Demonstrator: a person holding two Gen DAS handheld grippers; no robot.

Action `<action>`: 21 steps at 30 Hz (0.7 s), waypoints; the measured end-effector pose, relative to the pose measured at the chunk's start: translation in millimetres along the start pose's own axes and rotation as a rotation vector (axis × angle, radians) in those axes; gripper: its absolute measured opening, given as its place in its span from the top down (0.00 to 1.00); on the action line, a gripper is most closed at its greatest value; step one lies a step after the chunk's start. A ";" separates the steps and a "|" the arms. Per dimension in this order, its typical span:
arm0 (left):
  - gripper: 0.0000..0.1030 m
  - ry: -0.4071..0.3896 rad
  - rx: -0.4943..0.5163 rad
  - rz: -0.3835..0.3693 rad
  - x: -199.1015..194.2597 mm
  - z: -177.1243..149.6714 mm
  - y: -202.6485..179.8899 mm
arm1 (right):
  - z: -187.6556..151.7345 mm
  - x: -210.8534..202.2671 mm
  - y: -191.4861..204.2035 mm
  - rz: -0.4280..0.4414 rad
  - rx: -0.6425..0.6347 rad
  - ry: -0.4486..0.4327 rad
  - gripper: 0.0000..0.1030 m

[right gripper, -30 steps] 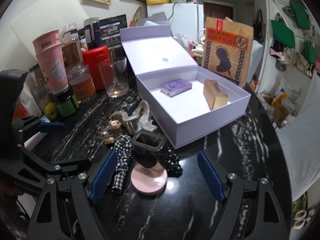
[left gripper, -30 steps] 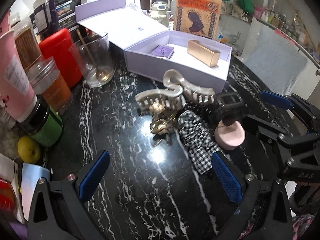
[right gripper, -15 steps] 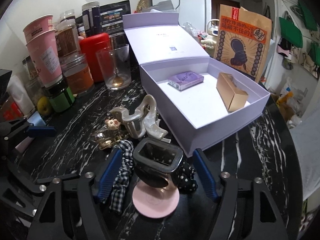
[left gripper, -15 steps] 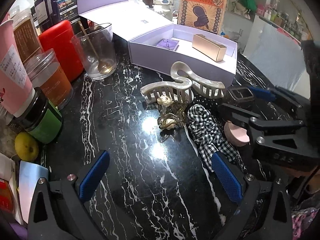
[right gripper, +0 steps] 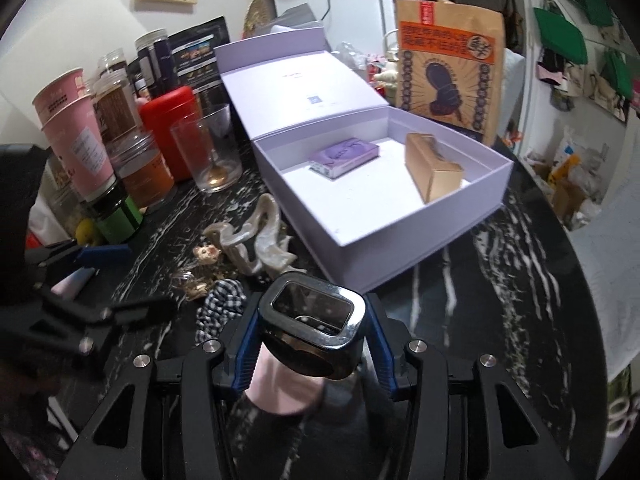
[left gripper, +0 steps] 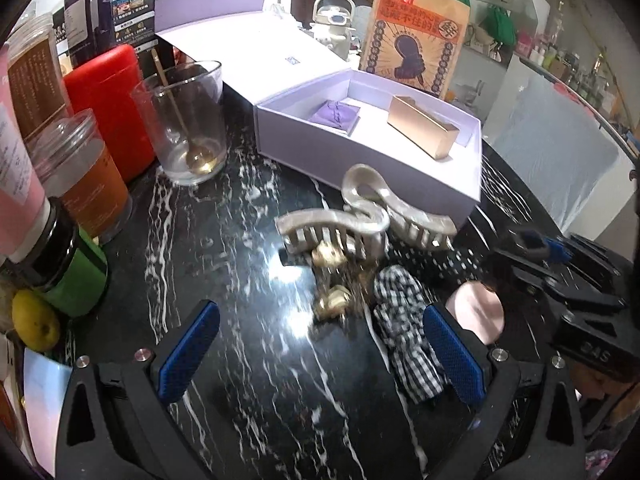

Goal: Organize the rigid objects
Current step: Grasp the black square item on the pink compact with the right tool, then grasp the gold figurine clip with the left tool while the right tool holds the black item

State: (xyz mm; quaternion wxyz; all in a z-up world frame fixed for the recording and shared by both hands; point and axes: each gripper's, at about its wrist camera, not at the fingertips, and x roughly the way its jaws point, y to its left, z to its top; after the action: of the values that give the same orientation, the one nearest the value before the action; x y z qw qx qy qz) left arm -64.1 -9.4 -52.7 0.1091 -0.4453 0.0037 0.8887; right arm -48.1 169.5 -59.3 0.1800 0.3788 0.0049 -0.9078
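Note:
My right gripper [right gripper: 312,340] is shut on a black holder with a pink round base [right gripper: 310,334], held just above the black marble table; its pink base [left gripper: 476,312] shows in the left wrist view. My left gripper [left gripper: 320,348] is open and empty over the table. Ahead of it lie a pearl claw clip [left gripper: 360,220], a gold charm clip [left gripper: 332,280] and a checked scrunchie [left gripper: 404,328]. The open lavender box [right gripper: 400,240] holds a purple packet [right gripper: 344,156] and a gold box [right gripper: 432,172].
A glass with a spoon [left gripper: 188,124], a red canister [left gripper: 108,104], jars, pink cups [right gripper: 72,132], a green jar [left gripper: 68,268] and a lemon [left gripper: 34,320] crowd the left. A printed paper bag [right gripper: 448,68] stands behind the box. The table edge curves at the right.
My right gripper moved forward around the black holder, closed on it and tilted it up from the table. The left gripper shifted slightly closer to the clips.

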 end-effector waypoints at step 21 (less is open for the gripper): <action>0.28 0.007 0.005 -0.024 31.3 16.9 2.8 | -5.0 -9.8 -15.9 -0.015 0.068 0.002 0.54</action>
State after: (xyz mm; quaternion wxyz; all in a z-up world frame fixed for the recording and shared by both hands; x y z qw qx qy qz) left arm -96.2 -4.4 -67.6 0.1207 -0.4482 0.0011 0.8857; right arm -43.6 188.2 -58.1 0.1601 0.3857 -0.0229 -0.9084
